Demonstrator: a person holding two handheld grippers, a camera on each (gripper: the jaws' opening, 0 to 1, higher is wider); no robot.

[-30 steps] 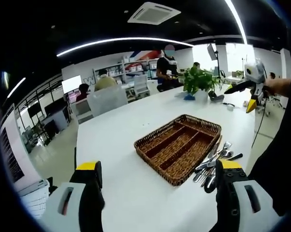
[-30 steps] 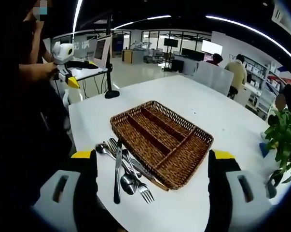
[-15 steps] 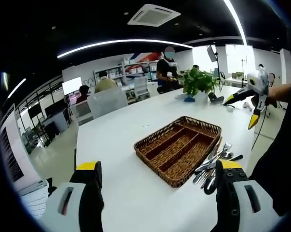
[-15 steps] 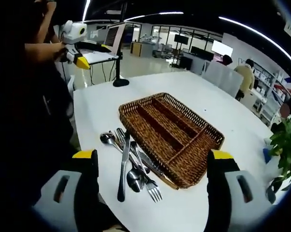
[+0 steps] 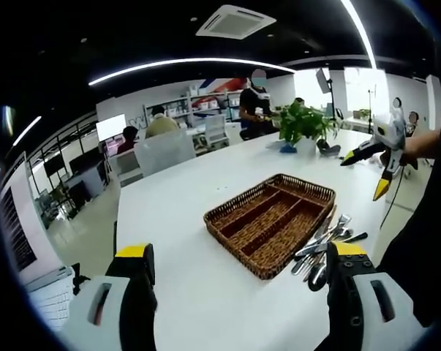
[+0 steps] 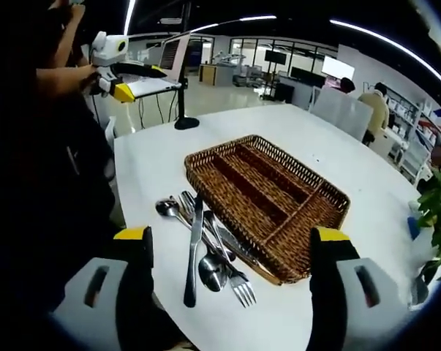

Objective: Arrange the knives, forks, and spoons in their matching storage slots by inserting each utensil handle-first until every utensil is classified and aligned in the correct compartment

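Cutlery [image 6: 205, 248] beside basket [image 6: 268, 194] on table [image 6: 154, 164]

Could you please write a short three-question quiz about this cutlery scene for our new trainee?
1. True or false: the wicker tray already holds sorted utensils.
2. Where does the pile of utensils lie? A) inside the tray B) on the white table beside the tray C) in a gripper
3. Fill in: the right gripper is ____ and holds nothing.

Key:
1. False; its compartments look empty.
2. B; the knife, fork and spoons lie along one long side of the tray.
3. Open; its jaws stand wide apart above the pile.
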